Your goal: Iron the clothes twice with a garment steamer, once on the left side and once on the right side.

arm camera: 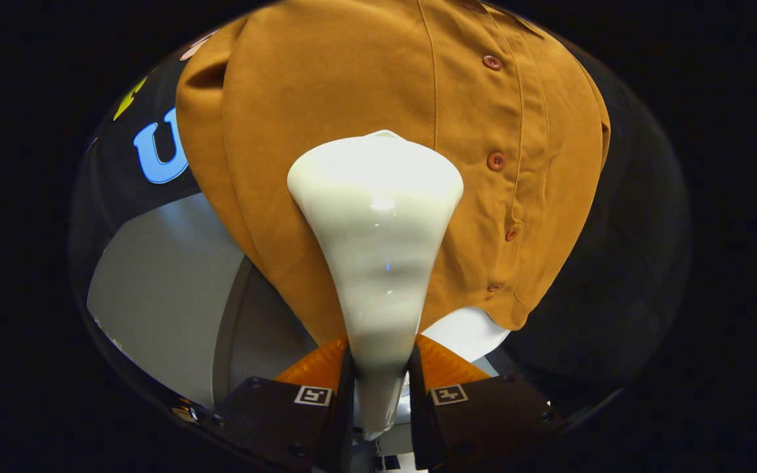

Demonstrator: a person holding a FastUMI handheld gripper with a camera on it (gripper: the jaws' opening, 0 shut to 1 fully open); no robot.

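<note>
My tongs (382, 378) are clamped on the narrow handle of the white garment steamer (375, 230), both fingers pressing its sides. Its long axis runs straight ahead, the wide head against the hanging brown shirt (326, 85), left of the button placket (493, 161); the right panel lies beyond those buttons.

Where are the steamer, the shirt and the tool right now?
steamer (376, 217): gripper view, on its white flared head.
shirt (326, 98): gripper view, on the brown front panel.
tool (382, 378): gripper view, between its fingertips, clamped on the steamer.
</note>
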